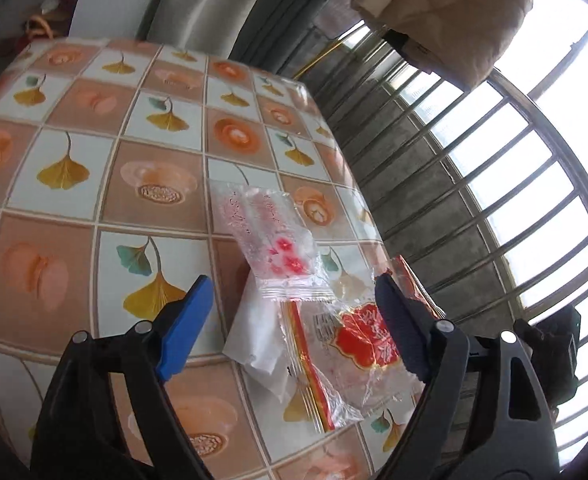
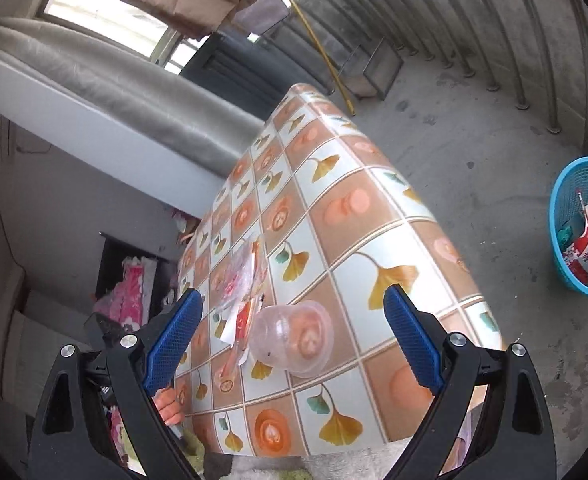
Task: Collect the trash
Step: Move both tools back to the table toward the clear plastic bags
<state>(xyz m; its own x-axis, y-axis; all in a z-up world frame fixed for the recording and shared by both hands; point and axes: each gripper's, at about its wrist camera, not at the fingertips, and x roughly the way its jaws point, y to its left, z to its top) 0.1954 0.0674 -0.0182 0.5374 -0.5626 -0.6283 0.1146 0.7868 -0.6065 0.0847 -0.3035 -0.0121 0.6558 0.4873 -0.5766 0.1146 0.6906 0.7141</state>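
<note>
Home balcony or utility room: bare concrete floor [image 2: 433,128], barred window [image 1: 513,184], patterned oilcloth table [image 2: 333,208], jacket [image 1: 449,12] hanging overhead, plastic basket [image 2: 561,208].

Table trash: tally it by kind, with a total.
Clear plastic wrappers: 2, one with pink flower print, one with a red-and-gold label
White crumpled paper tissue: 1
Clear round plastic cup lying on its side: 1
Total: 4

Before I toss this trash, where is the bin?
In the right wrist view, the blue bin stands on the floor at far right, apart from the table.
</note>
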